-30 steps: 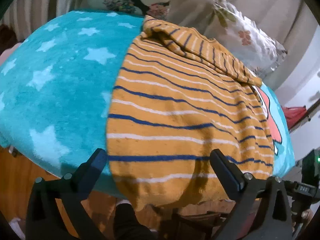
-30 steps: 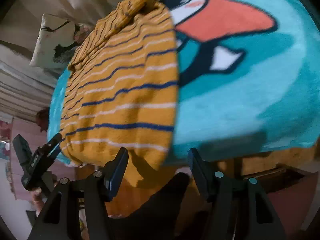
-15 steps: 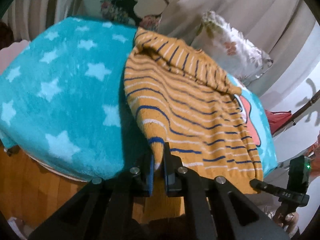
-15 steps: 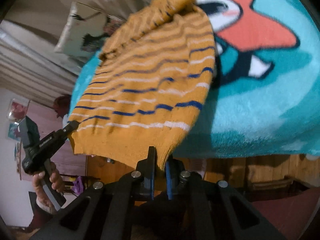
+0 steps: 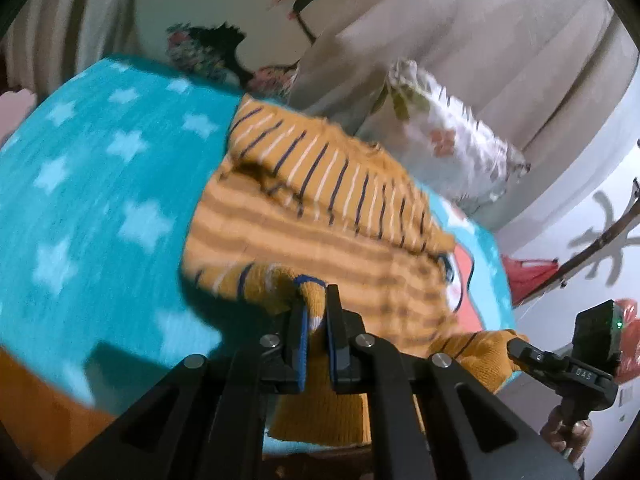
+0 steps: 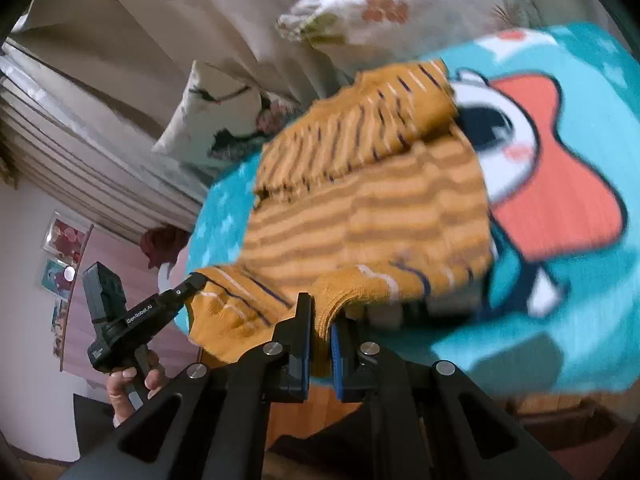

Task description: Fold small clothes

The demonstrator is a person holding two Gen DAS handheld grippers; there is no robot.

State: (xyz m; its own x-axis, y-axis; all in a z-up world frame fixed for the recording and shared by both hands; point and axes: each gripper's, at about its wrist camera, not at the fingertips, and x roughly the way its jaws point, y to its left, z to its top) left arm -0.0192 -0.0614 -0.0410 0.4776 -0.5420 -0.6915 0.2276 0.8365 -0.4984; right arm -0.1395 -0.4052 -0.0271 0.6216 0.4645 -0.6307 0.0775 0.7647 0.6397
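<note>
The left gripper [image 5: 316, 312] is clamped on one near corner of the mustard striped sweater [image 5: 320, 216], the knit bunched between its pads. The right gripper [image 6: 320, 320] pinches the other near corner the same way, its jaws having just closed on the cloth. From both sets of fingertips the hem is lifted and curls forward, while the rest of the sweater lies ahead of the grippers on the teal blanket [image 5: 100, 200], its far end folded. Floral pillows [image 5: 452, 148] sit beyond it.
</note>
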